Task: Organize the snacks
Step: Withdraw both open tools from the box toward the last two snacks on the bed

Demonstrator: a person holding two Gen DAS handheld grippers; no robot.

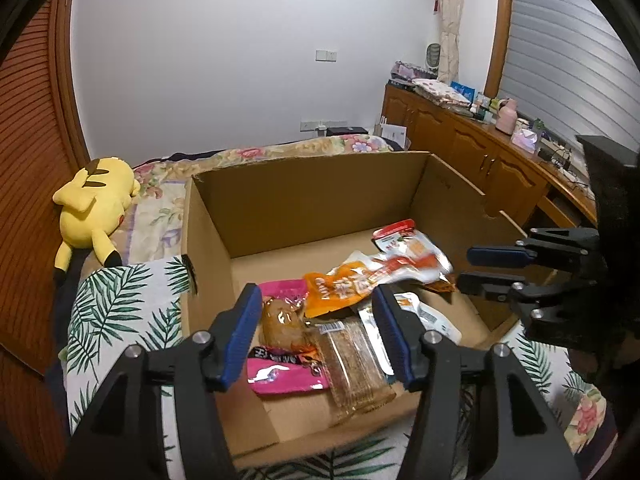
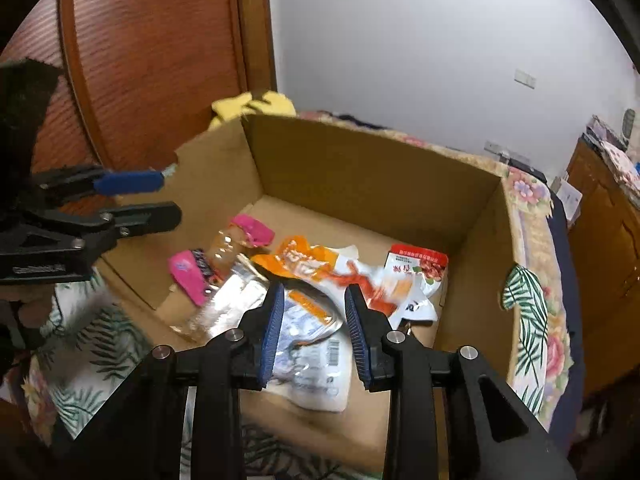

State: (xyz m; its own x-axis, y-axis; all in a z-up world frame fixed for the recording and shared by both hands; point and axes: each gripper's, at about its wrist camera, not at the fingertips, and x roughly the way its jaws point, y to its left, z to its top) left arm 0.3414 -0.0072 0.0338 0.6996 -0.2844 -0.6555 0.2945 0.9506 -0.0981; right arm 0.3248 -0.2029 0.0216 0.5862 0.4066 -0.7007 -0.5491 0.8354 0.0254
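Observation:
An open cardboard box sits on the bed and holds several snack packets. An orange packet, a red and white packet, a pink packet and a clear pack of brown bars lie on its floor. My left gripper is open and empty above the box's near edge. My right gripper is open and empty above a white packet; it also shows in the left wrist view. The box and orange packet show in the right wrist view too.
A yellow plush toy lies left of the box on the floral bedding. Wooden cabinets with clutter on top stand at the right. A wooden louvred door is behind the box.

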